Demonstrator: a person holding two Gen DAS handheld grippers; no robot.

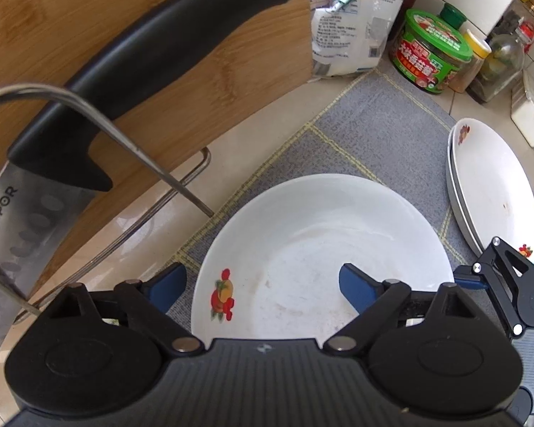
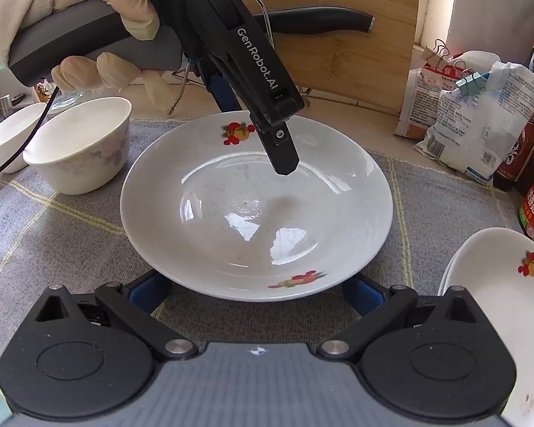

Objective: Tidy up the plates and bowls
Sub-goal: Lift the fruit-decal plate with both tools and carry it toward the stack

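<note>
Two white bowls [image 2: 78, 142] on the left of the grey mat [image 2: 71, 235]. Fruit-print plate [image 2: 256, 206] sits mid-mat: left claw [image 2: 263, 135] spread wide astride its far rim, not gripping; right claw [image 2: 256, 293] wide at the near rim. Stacked plates [image 2: 509, 284] on the right.

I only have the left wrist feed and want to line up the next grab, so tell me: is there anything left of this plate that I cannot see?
Observer: Yes. Two white bowls stand on the mat beside the plate.
Operator: Where is my left gripper over the plate?
Observer: The left gripper straddles the far rim by a fruit print; one finger hangs over the plate's inside.
Operator: And the right gripper?
Observer: The right gripper is open at the plate's near rim, a finger on either side, not pressing it.
</note>
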